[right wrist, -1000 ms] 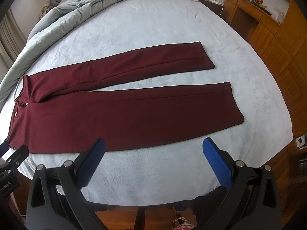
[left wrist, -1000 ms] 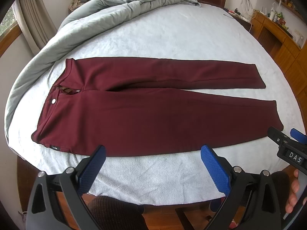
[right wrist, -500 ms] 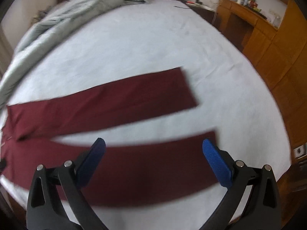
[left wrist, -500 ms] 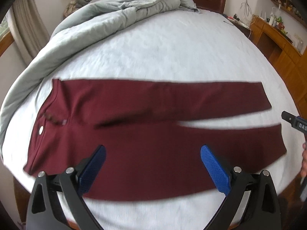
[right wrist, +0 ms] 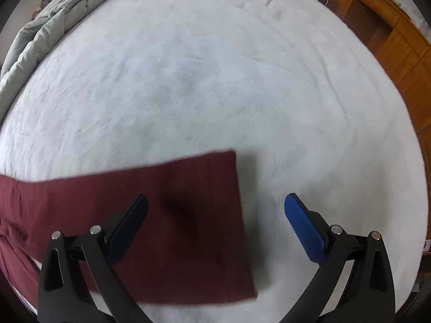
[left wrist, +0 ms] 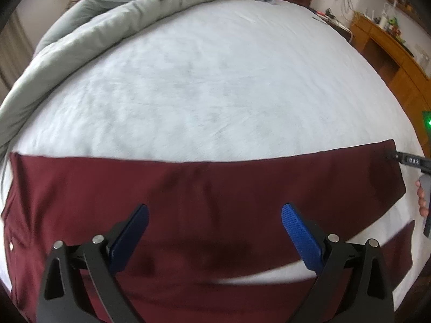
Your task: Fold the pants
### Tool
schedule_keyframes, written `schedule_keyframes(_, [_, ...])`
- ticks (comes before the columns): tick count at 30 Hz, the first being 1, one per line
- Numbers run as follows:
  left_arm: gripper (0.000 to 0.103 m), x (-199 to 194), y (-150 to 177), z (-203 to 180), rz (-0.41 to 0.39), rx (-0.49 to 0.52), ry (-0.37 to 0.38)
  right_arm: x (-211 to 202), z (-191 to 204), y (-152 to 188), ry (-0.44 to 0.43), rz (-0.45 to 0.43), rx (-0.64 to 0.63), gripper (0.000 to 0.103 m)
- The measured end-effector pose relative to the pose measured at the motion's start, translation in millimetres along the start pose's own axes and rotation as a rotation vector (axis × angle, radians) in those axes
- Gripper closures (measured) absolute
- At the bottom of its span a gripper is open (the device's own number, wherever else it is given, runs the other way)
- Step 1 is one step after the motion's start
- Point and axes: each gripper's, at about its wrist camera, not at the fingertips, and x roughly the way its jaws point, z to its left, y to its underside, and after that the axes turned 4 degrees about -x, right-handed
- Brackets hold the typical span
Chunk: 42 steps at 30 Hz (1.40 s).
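Both claws gape empty over the pants [left wrist: 215,188], which run left-right across the bed [left wrist: 215,80]; right claw [right wrist: 215,220] sits nearest the far leg's hem [right wrist: 237,202], left claw [left wrist: 215,231] mid-leg

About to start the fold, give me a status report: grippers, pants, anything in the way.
Left gripper open, empty. Right gripper open, empty, above far leg's cuff. Pants flat on bed, unfolded. Duvet bunched clear of pants.

Pants [left wrist: 215,188] flat on bed [left wrist: 215,80], duvet [left wrist: 107,13] behind at left
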Motion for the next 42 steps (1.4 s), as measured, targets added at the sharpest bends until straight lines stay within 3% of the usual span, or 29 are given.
schedule_keyframes(7, [0.004, 32.6, -11.5, -17.2, 0.061, 0.026, 0.030, 17.9, -19.1, -12.2, -0.123, 0.011, 0.020, 0.002])
schedule_keyframes(8, [0.004, 34.8, -11.3, -17.6, 0.065, 0.031, 0.031, 15.9, -18.3, -11.1, -0.130, -0.001, 0.006, 0.009])
schedule_keyframes(9, [0.004, 37.3, -11.5, -18.9, 0.067, 0.041, 0.029, 13.0, -15.4, -8.4, -0.136, -0.012, -0.012, 0.028])
schedule_keyframes(12, [0.004, 38.8, -10.8, -19.8, 0.070, 0.060, 0.040, 3.4, -11.5, -4.1, -0.154, -0.024, -0.068, 0.067])
schedule_keyframes(14, [0.004, 39.8, -11.7, -19.4, 0.072, 0.072, 0.061, -5.8, -12.9, -1.2, -0.184, -0.033, -0.077, 0.078])
schedule_keyframes(17, [0.004, 42.9, -16.6, -21.2, 0.059, 0.132, 0.090, -29.0, -14.0, 4.7, -0.230, -0.078, -0.101, 0.080])
schedule_keyframes(21, [0.004, 44.1, -26.1, -34.5, 0.012, 0.284, 0.135, -63.5, -16.4, 13.7, -0.305, -0.147, -0.133, 0.081])
schedule_keyframes(25, [0.004, 52.9, -39.2, -53.0, 0.017, 0.400, 0.191, -89.0, -17.9, 16.1, -0.371, -0.208, -0.164, 0.081])
schedule_keyframes(32, [0.004, 79.8, -60.2, -75.3, 0.043, 0.425, 0.249, -110.9, -26.0, 17.1, -0.425, -0.265, -0.183, 0.082])
schedule_keyframes(37, [0.004, 94.1, -64.7, -82.1, 0.126, 0.415, 0.392, -109.9, -30.6, 18.3, -0.433, -0.266, -0.185, 0.082])
schedule_keyframes(40, [0.004, 102.5, -59.7, -84.1, 0.237, 0.411, 0.520, -109.1, -34.6, 18.7, -0.440, -0.277, -0.166, 0.082])
schedule_keyframes(42, [0.004, 105.9, -54.0, -85.7, 0.297, 0.416, 0.556, -111.0, -37.6, 18.6, -0.461, -0.287, -0.154, 0.082])
